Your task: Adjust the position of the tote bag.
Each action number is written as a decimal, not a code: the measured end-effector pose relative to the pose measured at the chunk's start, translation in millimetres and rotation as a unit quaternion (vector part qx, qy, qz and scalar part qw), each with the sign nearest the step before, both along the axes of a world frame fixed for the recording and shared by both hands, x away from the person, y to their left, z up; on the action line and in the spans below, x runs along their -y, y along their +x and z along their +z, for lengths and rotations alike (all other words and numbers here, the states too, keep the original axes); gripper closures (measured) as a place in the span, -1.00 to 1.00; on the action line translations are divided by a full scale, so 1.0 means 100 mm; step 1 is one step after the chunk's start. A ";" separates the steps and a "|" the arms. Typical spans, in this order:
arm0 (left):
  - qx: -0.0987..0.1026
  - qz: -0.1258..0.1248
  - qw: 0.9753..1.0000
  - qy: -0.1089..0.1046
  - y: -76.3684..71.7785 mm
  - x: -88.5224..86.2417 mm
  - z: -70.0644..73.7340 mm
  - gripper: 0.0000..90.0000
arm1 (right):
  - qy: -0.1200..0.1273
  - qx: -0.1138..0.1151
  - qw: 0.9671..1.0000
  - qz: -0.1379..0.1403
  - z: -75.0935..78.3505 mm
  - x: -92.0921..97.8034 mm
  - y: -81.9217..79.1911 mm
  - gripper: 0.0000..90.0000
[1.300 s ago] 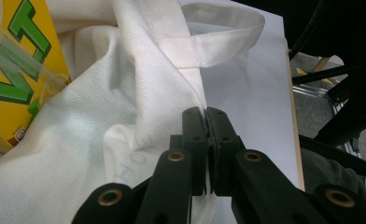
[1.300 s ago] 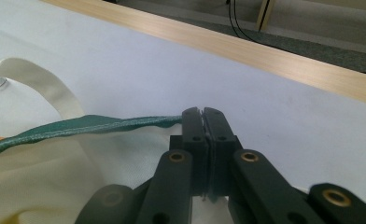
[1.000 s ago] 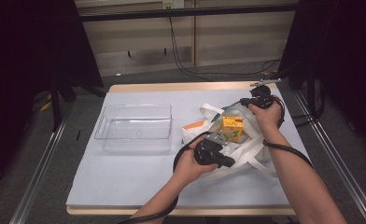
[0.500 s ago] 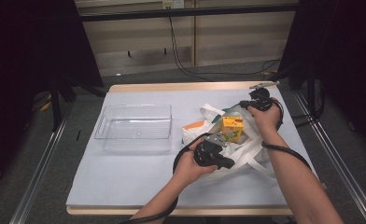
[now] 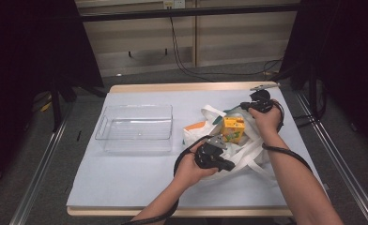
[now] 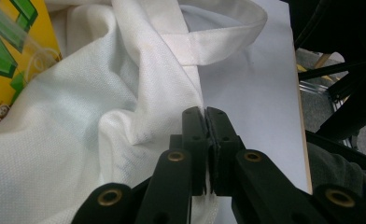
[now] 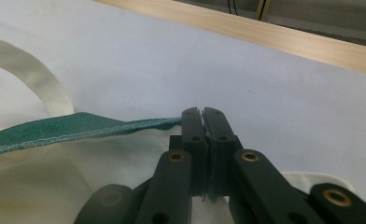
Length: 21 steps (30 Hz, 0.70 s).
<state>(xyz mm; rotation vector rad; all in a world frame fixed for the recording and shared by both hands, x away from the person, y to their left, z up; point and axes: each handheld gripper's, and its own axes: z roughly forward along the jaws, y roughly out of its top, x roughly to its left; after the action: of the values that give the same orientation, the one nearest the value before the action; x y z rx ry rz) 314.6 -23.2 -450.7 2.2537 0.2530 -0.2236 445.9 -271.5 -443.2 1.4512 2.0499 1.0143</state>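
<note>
A white cloth bag (image 5: 241,150) lies crumpled on the right half of the table (image 5: 126,178), its straps spilling toward the near edge, and a yellow carton (image 5: 232,130) is seen standing in its opened mouth, with something orange (image 5: 195,126) showing at the bag's left side. The near side of the bag is held by the left gripper (image 5: 219,161), whose jaws are pressed together on a fold of the white fabric (image 6: 139,116) in the left gripper view, the carton's yellow printed face (image 6: 17,60) just beside that fold. The far side is held by the right gripper (image 5: 253,104), its jaws likewise closed on the bag's edge where a green trim (image 7: 69,128) runs along the rim in the right gripper view. The mouth of the bag is thus being pulled apart between the two grips, which is judged to be the opening step ahead of unpacking. A clear plastic bin (image 5: 135,129) stands empty to the left, well apart from the bag. The next move is judged to call for one grip to be released and the carton taken, while the other side is kept taut so the mouth does not collapse
</note>
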 end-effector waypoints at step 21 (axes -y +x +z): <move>-0.014 0.023 0.999 -0.030 0.09 -0.07 0.31 0.57 | 0.000 0.022 1.000 -0.016 0.26 0.05 -0.12 0.44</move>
<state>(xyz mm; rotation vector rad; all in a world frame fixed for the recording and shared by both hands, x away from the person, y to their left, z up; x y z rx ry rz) 324.1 -15.7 -419.8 2.1834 0.3082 -0.2363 434.1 -277.0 -416.9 1.4435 1.9908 1.0241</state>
